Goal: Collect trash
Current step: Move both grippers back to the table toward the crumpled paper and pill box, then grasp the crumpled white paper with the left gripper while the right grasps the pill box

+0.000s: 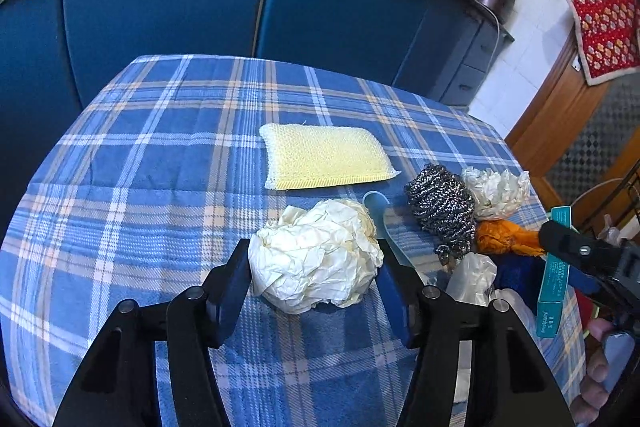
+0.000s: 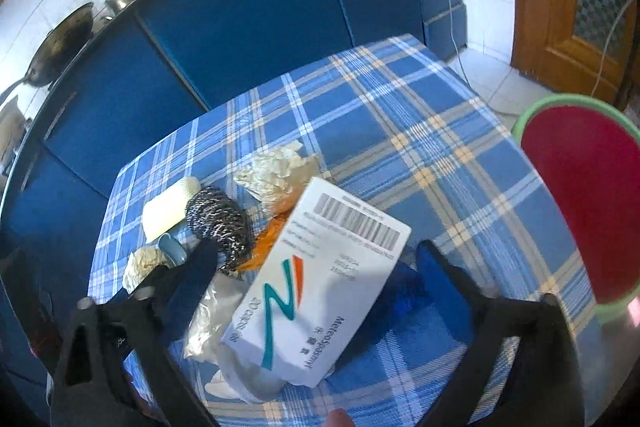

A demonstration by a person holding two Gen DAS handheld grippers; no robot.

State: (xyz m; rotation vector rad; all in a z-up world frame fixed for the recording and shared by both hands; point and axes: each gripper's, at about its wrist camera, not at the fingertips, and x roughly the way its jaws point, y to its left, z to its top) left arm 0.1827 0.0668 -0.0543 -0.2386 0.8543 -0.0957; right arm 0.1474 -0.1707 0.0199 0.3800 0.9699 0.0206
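The left tool [image 1: 314, 269] is pinching a crumpled paper ball [image 1: 316, 255], its pads pressed against the ball's left and right sides. The ball rests on the checked cloth of the bench [image 1: 140, 167], near the middle of its near half. It is roughly round, with no clear long axis.

The right tool [image 2: 316, 263] stands spread wide, its fingers to either side of a white box [image 2: 316, 287] and not touching it. The box lies tilted on a heap of wrappers at the near right of the bench. Its long axis runs from near-left to far-right in the right wrist view, and the barcode end points away toward the far side.

Beyond the paper ball lies a yellow sponge [image 1: 326, 155], flat, its long axis running left to right. To the right of it sit a steel scourer [image 1: 440, 205], a second paper wad [image 1: 496, 191] and an orange scrap [image 1: 506, 237], all close together. A red bin [image 2: 584, 203] with a green rim stands off the right edge of the bench.
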